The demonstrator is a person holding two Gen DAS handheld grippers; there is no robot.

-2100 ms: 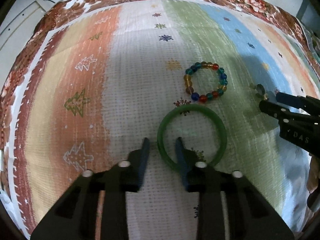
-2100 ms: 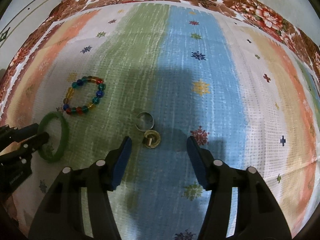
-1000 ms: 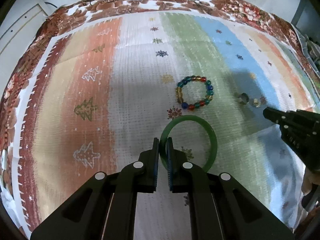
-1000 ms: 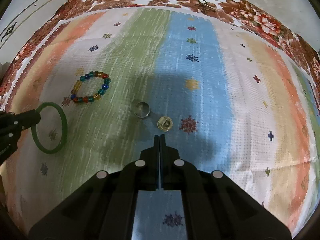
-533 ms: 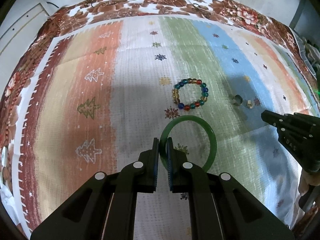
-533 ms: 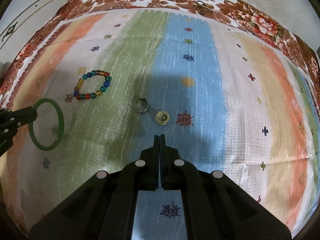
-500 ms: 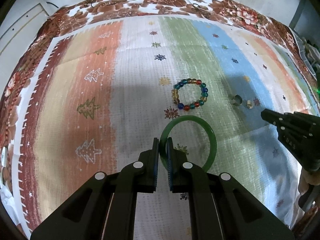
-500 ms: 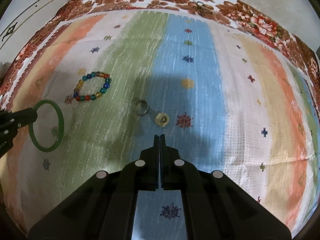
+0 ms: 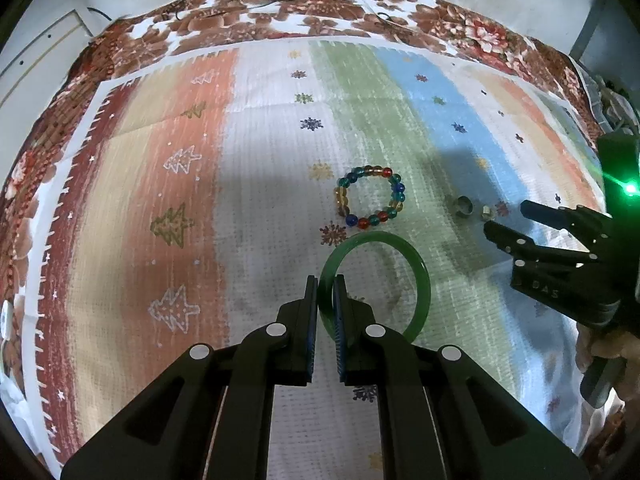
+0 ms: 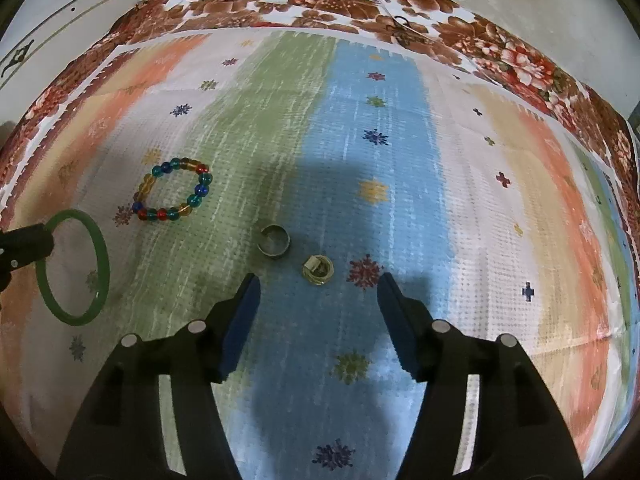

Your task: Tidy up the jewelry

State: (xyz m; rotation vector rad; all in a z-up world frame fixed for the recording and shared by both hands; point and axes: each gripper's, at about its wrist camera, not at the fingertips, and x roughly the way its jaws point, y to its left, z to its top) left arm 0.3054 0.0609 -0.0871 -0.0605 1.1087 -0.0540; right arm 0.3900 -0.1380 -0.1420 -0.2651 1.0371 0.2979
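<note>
Tongs on the left (image 9: 326,286) pinch the green bangle (image 9: 416,276) by its rim. Right tongs (image 10: 318,290) gape wide — gold ring (image 10: 317,270) just ahead, silver ring (image 10: 274,242) beside it.

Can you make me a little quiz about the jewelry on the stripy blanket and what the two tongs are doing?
1. True or false: the left tongs are shut on the green bangle.
2. Which piece lies nearest the open right tongs? A) the bead bracelet B) the small gold ring C) the green bangle
3. Fill in: the silver ring lies between the bead bracelet and the small ____ ring.

Key
1. True. The blue pads pinch the bangle's near rim.
2. B. The gold ring sits just ahead of the gap between the two fingers.
3. gold
</note>
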